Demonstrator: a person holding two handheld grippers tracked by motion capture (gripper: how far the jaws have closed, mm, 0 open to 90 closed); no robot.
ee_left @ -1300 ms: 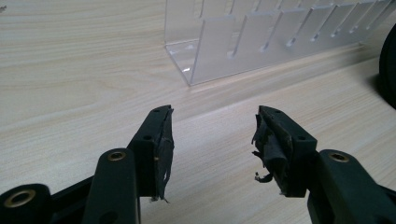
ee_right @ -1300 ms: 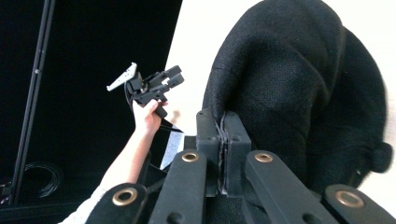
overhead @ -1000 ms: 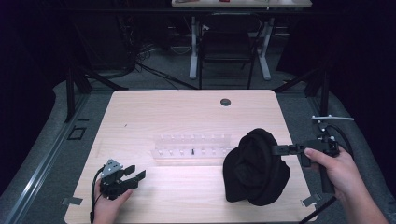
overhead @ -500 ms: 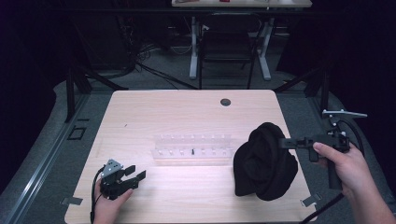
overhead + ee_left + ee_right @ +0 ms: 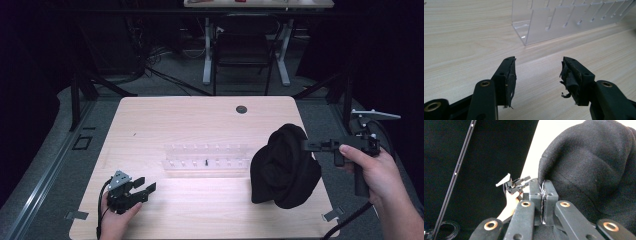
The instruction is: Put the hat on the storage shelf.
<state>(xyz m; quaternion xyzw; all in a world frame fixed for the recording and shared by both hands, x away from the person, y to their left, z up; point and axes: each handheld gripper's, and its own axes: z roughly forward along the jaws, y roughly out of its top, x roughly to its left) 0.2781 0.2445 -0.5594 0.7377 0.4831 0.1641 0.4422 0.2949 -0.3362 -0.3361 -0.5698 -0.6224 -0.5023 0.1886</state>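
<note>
Right gripper (image 5: 306,145) jaws clamp the black knit hat (image 5: 284,167) at its right edge; it hangs leftward. Left gripper (image 5: 145,185), jaws wide, sits well apart.

Room: dark around my lit table (image 5: 165,120), light falling from above.
Glare: a pale patch below the clear rack (image 5: 206,156).
Black cloth (image 5: 285,167): folds barely readable.
My left gripper view: bright; far rack soft.
My right gripper view: background blown white.
</note>
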